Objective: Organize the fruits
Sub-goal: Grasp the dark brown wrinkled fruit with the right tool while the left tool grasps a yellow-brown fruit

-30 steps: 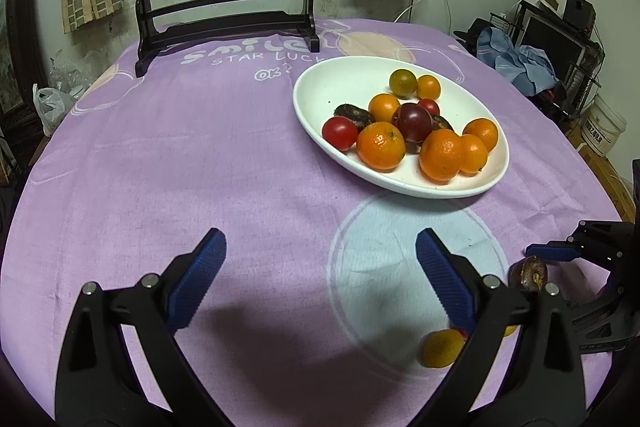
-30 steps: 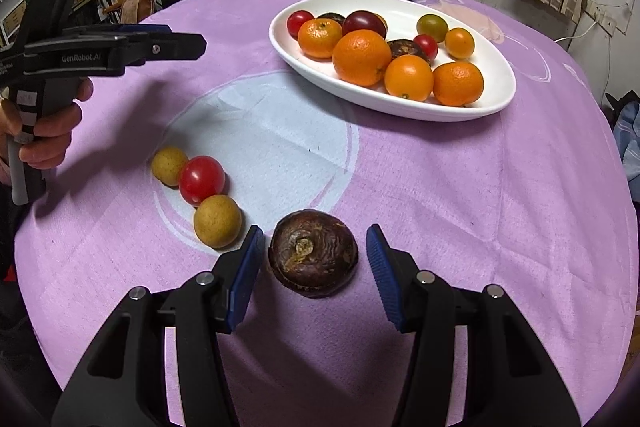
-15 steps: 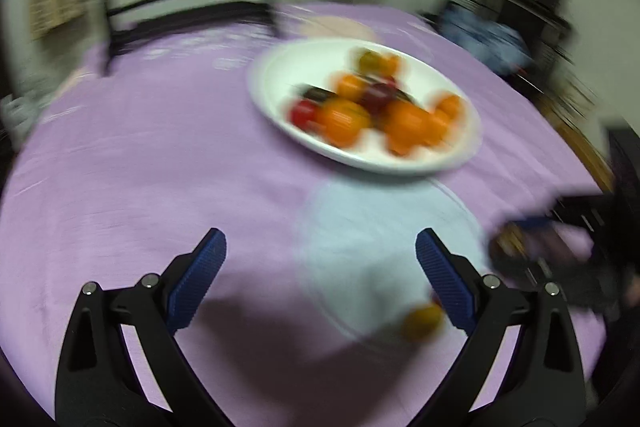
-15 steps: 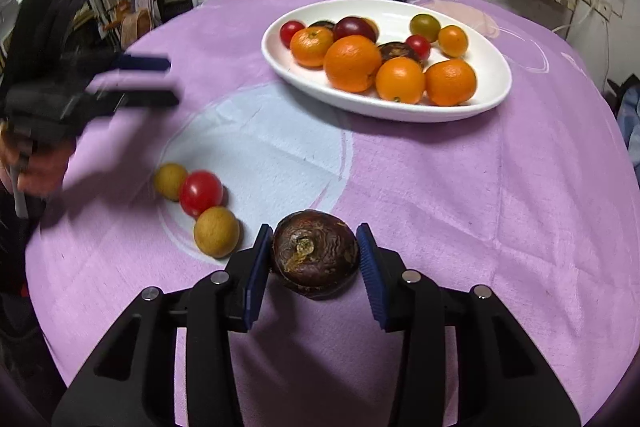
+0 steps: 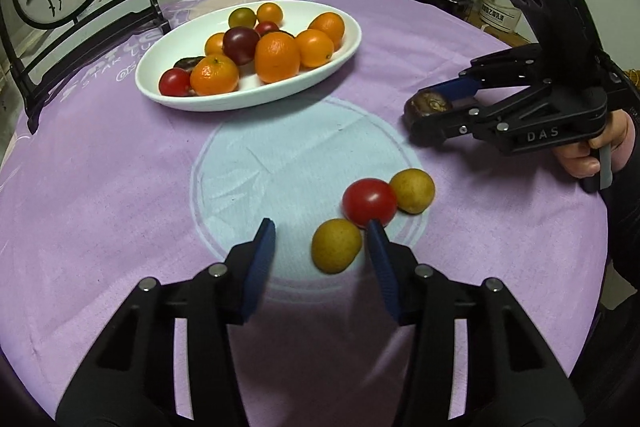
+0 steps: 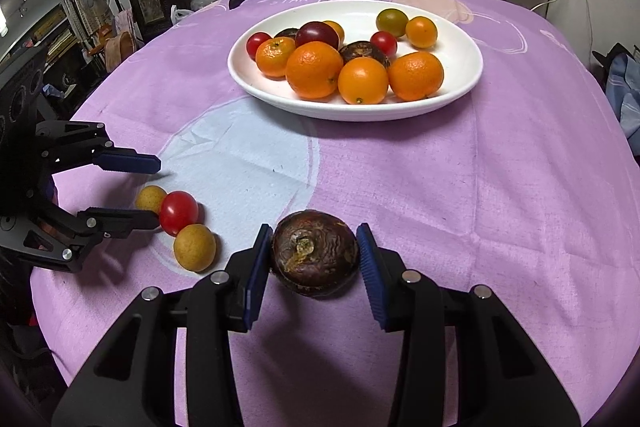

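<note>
Nearest, the right tongs (image 6: pixel 314 259), marked "DAS", clamp a dark brown fruit (image 6: pixel 314 259) just above the desk (image 6: pixel 500 187), the left tongs (image 5: pixel 320 247) gape around a yellow fruit (image 5: pixel 335 246), and farther off the cloth reads "STAR LUCK" (image 5: pixel 132 69) beside the white plate (image 6: pixel 460 95).

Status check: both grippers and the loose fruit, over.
Right gripper shut on dark brown fruit. Left gripper open around a yellow fruit, red tomato touching it. White dish path open.

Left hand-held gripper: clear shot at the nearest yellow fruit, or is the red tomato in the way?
Probably yes. The left hand-held gripper is open with the yellow fruit between its fingers; the red tomato touches it behind and crowds the right finger.
</note>
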The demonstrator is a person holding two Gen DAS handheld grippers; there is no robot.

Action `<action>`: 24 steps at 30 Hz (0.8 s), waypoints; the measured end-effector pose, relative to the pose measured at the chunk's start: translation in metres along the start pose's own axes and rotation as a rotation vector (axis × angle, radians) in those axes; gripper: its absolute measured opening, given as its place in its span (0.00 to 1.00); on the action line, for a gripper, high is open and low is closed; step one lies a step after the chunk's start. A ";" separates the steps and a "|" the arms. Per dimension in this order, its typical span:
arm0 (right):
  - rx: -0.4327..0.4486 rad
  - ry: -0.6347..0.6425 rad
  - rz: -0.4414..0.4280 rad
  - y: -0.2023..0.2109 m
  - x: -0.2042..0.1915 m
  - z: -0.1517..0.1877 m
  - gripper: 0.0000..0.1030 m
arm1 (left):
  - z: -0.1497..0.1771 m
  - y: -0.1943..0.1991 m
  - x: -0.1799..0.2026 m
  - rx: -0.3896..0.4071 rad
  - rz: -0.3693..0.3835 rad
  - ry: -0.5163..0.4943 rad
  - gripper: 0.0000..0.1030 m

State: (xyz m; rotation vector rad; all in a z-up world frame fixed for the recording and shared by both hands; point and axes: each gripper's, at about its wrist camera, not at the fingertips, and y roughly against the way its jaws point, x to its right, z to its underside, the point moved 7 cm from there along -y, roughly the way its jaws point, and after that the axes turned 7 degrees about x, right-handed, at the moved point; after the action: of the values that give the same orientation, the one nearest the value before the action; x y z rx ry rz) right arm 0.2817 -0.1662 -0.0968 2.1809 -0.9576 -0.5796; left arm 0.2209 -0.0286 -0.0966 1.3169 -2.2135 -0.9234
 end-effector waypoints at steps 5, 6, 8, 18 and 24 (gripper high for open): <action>-0.003 -0.002 0.001 0.000 0.000 0.001 0.42 | 0.004 0.000 0.010 -0.006 0.015 -0.039 0.37; -0.003 -0.001 0.001 0.000 0.000 0.001 0.42 | 0.006 -0.001 0.011 -0.012 0.011 -0.050 0.37; -0.003 -0.001 0.002 0.000 0.000 0.001 0.42 | 0.008 -0.002 0.013 -0.019 -0.003 -0.062 0.35; 0.001 -0.041 -0.027 0.001 0.003 0.001 0.42 | 0.008 -0.002 0.015 -0.013 -0.017 -0.080 0.26; 0.086 -0.120 -0.124 0.013 0.007 -0.013 0.42 | -0.002 0.010 0.007 0.036 -0.041 -0.045 0.26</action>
State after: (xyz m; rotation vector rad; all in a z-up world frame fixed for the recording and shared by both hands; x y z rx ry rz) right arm 0.2882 -0.1732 -0.0791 2.3157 -0.9288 -0.7473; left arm 0.2127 -0.0321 -0.0886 1.3756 -2.2550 -0.9405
